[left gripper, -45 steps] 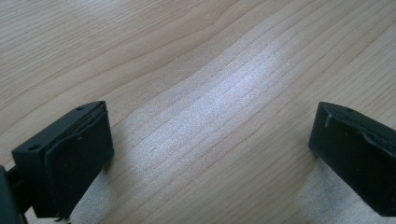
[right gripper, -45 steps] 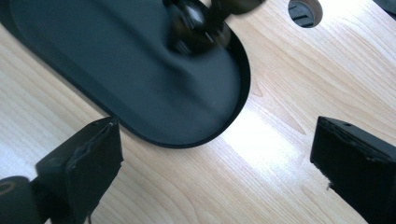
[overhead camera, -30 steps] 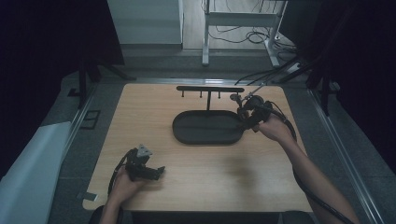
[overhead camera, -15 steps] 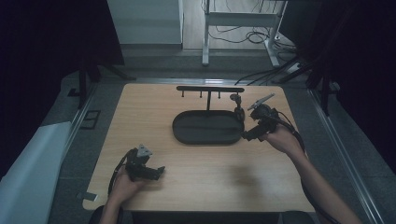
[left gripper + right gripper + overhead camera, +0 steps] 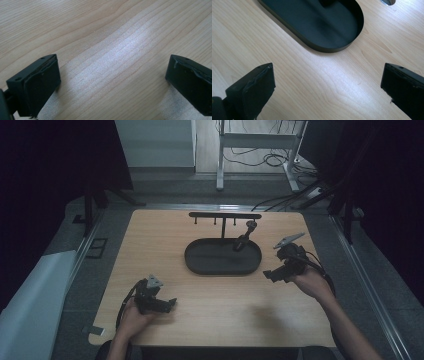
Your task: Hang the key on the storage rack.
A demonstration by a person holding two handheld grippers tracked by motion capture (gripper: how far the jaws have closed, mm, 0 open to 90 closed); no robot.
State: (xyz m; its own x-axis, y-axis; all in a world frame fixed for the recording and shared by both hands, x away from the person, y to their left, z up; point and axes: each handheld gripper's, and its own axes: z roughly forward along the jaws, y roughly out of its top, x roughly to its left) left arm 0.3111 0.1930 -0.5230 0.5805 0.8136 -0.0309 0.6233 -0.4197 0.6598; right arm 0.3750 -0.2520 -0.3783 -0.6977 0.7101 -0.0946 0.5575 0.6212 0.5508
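The right claw (image 5: pixel 270 275), spread and empty, hovers just beside the black oval tray (image 5: pixel 200 265) on the wooden surface (image 5: pixel 225 305). The left claw (image 5: pixel 170 303) rests near the front edge, also spread and empty.

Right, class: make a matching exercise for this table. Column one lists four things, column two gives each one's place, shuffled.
1. tray
2. rack
3. left gripper
4. right gripper

A. along the table's far edge
B. at the near left, over bare wood
C. in the middle of the table
D. just right of the tray, jaws open

Pairs: 1-C, 2-A, 3-B, 4-D
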